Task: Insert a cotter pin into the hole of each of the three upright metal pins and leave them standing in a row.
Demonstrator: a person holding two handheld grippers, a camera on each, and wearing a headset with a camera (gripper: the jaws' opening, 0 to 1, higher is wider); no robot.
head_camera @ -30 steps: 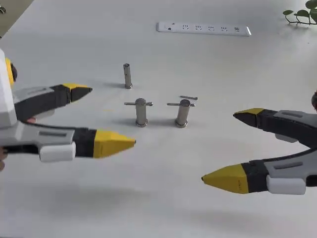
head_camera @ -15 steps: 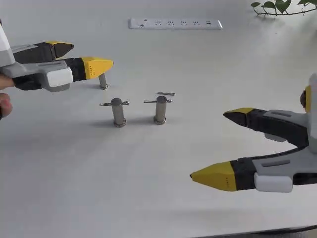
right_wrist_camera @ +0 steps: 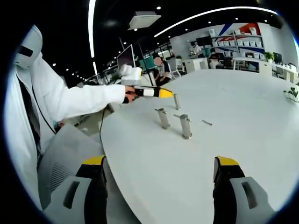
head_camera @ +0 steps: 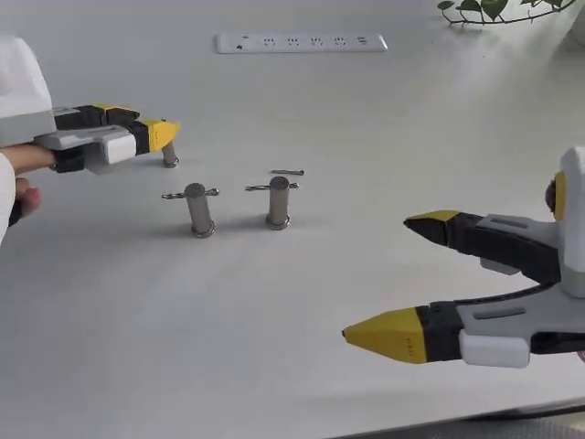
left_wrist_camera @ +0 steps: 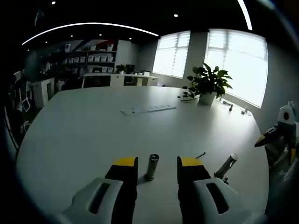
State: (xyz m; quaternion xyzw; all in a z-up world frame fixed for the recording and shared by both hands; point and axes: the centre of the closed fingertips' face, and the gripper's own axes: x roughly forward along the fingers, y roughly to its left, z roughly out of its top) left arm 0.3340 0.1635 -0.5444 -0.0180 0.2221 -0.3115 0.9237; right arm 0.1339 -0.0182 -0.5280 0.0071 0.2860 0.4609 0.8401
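- Jaws of the left gripper point(left_wrist_camera: 158, 161) stand moderately apart and we see nothing held between them. The bare metal pin point(left_wrist_camera: 151, 166) stands upright just past the tips, in line with the gap. We cannot tell whether either tip touches it.
- In the head view the left gripper point(head_camera: 151, 123) hangs on our side of the power strip point(head_camera: 302, 42), out past its left end. One yellow tip covers the top of the bare metal pin point(head_camera: 170, 157), so we see just its lower part there.
- The right gripper point(head_camera: 377, 277) gapes wide and carries nothing. It hangs far on our side of the power strip, under its right end and well apart from every pin.
- The left fitted pin point(head_camera: 196, 212) and right fitted pin point(head_camera: 278, 203) stand upright side by side, further from the power strip than the bare metal pin. The inserted cotter pins point(head_camera: 259, 187) sit crosswise through their heads.
- The loose cotter pin point(head_camera: 287, 172) lies flat on the table point(head_camera: 274, 366), between the power strip and the right fitted pin, just beside that pin.
- A plant point(head_camera: 494, 9) trails beyond the power strip's right end.
- In the right gripper view a white sleeve point(right_wrist_camera: 79, 100) reaches to the left gripper point(right_wrist_camera: 156, 92).
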